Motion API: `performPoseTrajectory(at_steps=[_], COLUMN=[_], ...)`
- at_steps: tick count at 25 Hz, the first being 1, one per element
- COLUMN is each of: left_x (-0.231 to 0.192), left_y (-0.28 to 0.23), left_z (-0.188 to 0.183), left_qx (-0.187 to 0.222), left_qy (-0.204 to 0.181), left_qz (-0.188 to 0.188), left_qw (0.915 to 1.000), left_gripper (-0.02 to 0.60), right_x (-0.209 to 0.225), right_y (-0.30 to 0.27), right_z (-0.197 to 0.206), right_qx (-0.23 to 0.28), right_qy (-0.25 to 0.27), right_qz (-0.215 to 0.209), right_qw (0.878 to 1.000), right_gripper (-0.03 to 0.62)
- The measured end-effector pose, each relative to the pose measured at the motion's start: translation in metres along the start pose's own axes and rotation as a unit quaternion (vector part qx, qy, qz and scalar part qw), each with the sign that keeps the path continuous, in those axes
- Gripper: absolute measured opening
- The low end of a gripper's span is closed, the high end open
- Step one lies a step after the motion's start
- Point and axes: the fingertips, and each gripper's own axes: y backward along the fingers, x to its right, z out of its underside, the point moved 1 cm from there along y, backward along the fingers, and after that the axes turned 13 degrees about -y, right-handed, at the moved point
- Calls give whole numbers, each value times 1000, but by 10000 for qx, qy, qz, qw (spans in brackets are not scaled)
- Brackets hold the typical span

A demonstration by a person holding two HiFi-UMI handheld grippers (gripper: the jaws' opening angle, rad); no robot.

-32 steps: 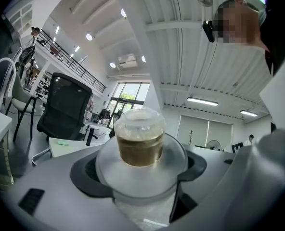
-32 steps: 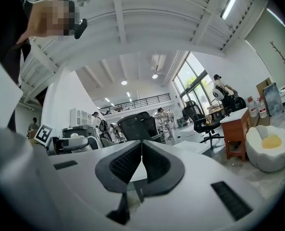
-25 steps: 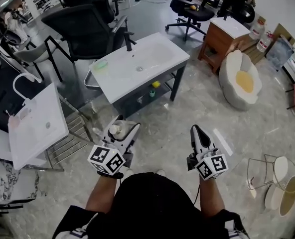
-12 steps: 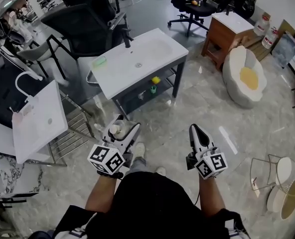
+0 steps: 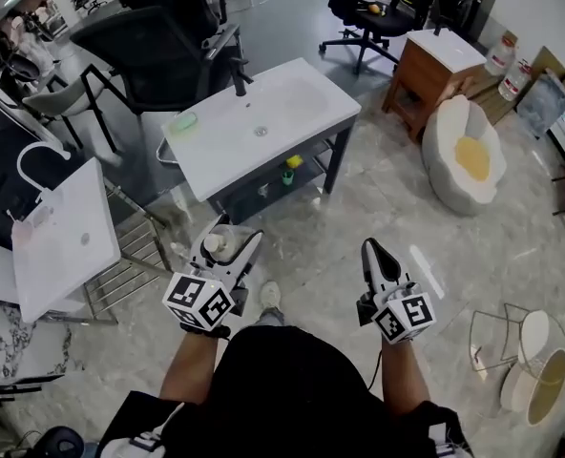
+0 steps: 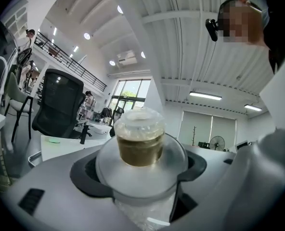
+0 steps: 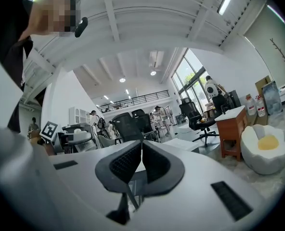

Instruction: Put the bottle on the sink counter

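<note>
Left hand-held gripper clamps bottle; right hand-held gripper closed, empty; sink surface well apart.

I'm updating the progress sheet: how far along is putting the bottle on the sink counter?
Done: the bottle is picked up, clamped in the left gripper. In hand: it is held over the floor, short of the sink counter ahead. Left: reach the counter, set the bottle down, let go. The right gripper is shut and empty.
</note>
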Motion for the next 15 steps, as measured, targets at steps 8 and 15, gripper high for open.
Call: performPoseTrajectory(at_steps=[8,15], left_x=[-41,-96], left_y=[-49,-70], left_z=[-16,-13], left_qx=[241,240], left_qy=[3,100], left_qz=[134,87], left_qw=[9996,9996], left_gripper=[354,356], right_x=[22,11], right_y=[-53,-127], right_z=[-35,-39], right_qx=[440,461], right_qy=[179,299], right_qz=[377,274], right_qw=[9982,9981], right_gripper=[32,31])
